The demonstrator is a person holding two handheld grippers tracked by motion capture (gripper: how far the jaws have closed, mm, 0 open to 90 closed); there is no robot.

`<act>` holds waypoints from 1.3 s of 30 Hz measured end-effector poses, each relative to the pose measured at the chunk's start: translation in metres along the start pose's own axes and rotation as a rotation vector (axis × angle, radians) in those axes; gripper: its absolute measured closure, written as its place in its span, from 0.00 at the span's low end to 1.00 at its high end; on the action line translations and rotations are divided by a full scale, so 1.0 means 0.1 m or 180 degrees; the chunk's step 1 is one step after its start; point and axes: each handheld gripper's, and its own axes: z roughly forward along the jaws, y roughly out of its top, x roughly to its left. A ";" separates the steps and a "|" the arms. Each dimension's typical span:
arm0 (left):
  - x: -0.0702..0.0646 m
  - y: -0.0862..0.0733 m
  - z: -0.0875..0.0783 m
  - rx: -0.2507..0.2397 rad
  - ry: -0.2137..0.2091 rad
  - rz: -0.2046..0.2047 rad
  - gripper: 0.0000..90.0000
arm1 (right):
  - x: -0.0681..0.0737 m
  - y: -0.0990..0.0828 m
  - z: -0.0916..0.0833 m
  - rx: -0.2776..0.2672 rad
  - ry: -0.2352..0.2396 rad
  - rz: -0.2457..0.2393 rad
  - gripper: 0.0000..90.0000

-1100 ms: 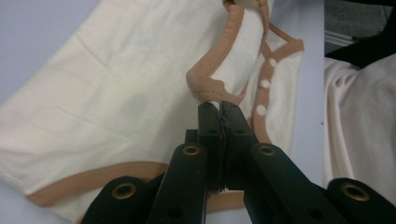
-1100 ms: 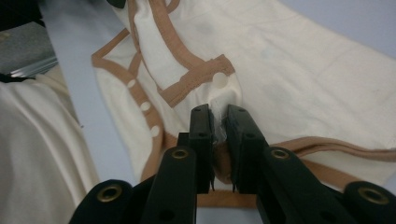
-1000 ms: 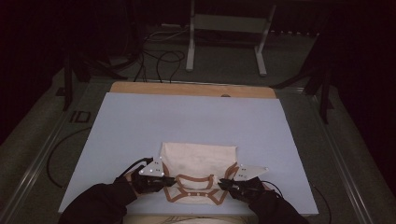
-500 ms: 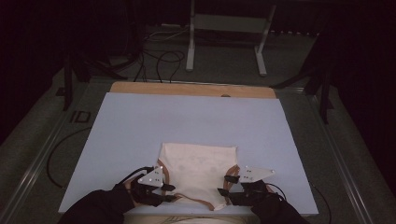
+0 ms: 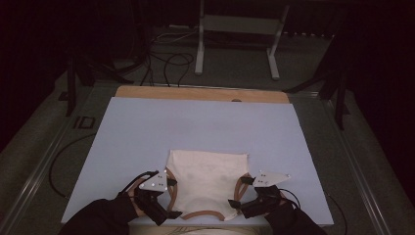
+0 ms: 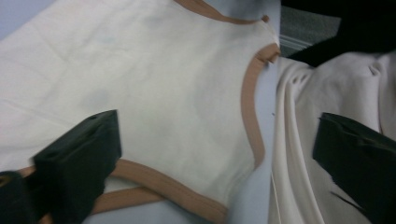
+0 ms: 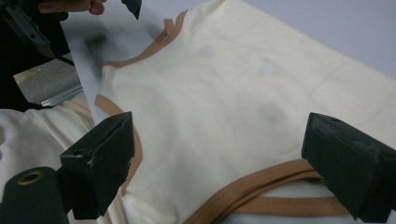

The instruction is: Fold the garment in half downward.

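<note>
A cream sleeveless garment (image 5: 208, 183) with tan trim lies flat on the pale blue table (image 5: 205, 127), its neckline at the near edge. My left gripper (image 5: 172, 198) stands open at the garment's left armhole. My right gripper (image 5: 239, 192) stands open at the right armhole. The jaws of both have just been opening. In the left gripper view the garment (image 6: 154, 79) lies under the spread jaws of the left gripper (image 6: 219, 154), not pinched. In the right gripper view the right gripper (image 7: 224, 154) straddles the cloth (image 7: 243, 79) and its tan strap (image 7: 261, 186) in the same way.
A wooden strip (image 5: 200, 93) runs along the table's far edge. A metal stand (image 5: 235, 29) and cables (image 5: 166, 61) sit on the floor beyond. The person's pale clothing (image 6: 317, 93) is just past the near edge, close to both grippers.
Both grippers held the tan-trimmed near part of the garment, drew it toward the near edge and let go. Their jaws went from shut to open, and the garment now lies flat.
</note>
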 end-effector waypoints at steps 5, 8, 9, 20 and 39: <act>0.08 0.04 -0.07 -0.0097 0.0056 -0.0069 0.00 | -0.06 0.05 -0.03 -0.0039 -0.0065 -0.0036 0.10; 0.13 0.07 -0.10 -0.0116 0.0127 -0.0061 0.00 | -0.10 0.08 -0.04 -0.0044 -0.0100 -0.0055 0.10; 0.15 0.08 -0.10 -0.0129 0.0137 -0.0058 0.00 | -0.12 0.09 -0.04 -0.0058 -0.0120 -0.0063 0.11; 0.34 0.24 -0.15 -0.0287 0.0256 -0.0062 0.00 | -0.28 0.31 -0.08 -0.0154 -0.0250 -0.0130 0.11; 0.73 0.34 -0.08 -0.0335 0.0453 -0.0104 0.00 | -0.63 0.48 0.08 -0.0132 -0.0302 -0.0036 0.11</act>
